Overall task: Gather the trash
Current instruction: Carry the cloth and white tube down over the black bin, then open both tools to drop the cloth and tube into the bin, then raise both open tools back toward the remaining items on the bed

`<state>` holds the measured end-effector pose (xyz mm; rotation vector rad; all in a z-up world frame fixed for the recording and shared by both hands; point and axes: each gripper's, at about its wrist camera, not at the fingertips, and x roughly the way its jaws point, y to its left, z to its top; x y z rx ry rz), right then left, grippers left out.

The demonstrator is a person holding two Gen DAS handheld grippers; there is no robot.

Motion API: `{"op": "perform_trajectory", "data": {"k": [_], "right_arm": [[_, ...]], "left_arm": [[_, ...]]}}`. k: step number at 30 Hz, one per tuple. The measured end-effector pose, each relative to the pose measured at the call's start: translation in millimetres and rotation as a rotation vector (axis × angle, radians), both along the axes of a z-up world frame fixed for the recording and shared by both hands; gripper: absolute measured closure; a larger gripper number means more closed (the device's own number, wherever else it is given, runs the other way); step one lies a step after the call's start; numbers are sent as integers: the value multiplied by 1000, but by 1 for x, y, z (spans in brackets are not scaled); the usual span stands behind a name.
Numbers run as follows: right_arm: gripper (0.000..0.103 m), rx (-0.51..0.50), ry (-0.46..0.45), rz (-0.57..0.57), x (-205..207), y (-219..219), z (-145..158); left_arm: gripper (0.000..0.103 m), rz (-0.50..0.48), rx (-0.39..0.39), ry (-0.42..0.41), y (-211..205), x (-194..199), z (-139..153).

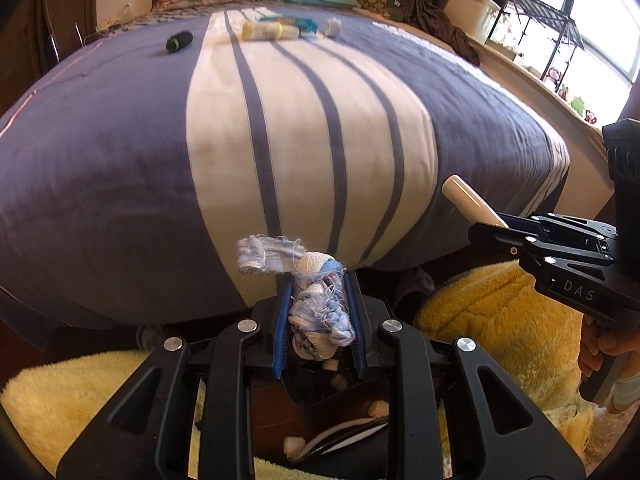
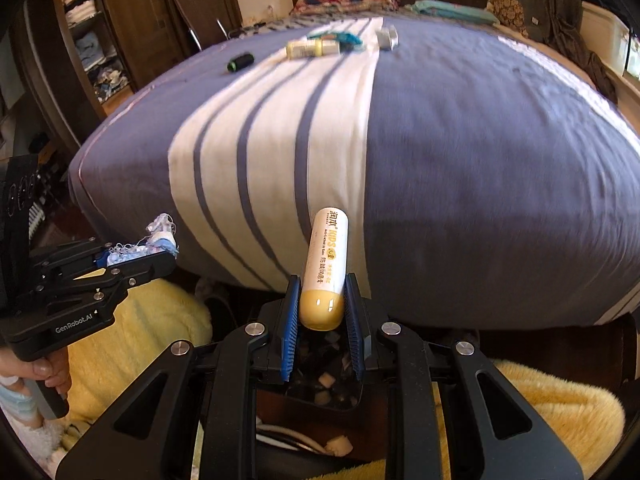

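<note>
Right wrist view: jaws of the right gripper (image 2: 320,308) clamped on a cream tube (image 2: 326,264), long axis pointing forward over a dark bin (image 2: 320,396) directly beneath; beside it, left gripper (image 1: 320,312) jaws clamped on frayed blue-white cloth scrap (image 1: 316,304), equally near; remaining bottles (image 2: 314,47) far up the bed (image 2: 480,160).

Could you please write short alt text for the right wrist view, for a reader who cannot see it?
The right gripper holds a white and yellow tube between its blue fingers, in front of a bed with a blue and white striped cover. At left, the left gripper grips frayed blue and white scraps; more items lie far up the bed.
</note>
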<state>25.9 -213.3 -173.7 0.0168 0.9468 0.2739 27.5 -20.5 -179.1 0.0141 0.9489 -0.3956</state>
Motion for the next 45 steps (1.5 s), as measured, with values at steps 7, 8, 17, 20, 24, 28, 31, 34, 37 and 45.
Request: {"op": "perform_trajectory", "data": {"k": [7,8,17,20,24,28,31,34,37,45], "right_arm": [[80,-8,81,-11,-3,-2,-33],[80,-8,91,-11,-2,-2,-37],[80,10,226,-5,4,1,-82],[80,2,261,-7,7,3,-93],[80,0,312,-17,14,5,-106],[80,-4,356,-13,24,10,-118],[80,0,377,-2,29,15,-123],[78,-4,378,-1,35,17,-123],[61,5,373,-12,39,14,-121],[32,-6,323,-67,43,3,-111]], "left_arm": [[80,-13,27,88,-5,3,-37],[80,-15,31,102,-7,3,-43],[80,-26,48,223,-10,11,-90],[80,-21,51,267,-10,16,-104],[79,-28,53,319,-12,20,-119],[79,-46,64,355,-19,26,-129],[78,-62,63,381,-23,28,-134],[75,-67,64,400,-26,32,-139],[62,-54,70,408,-24,33,-142],[31,-1,97,366,-15,34,-127]]}}
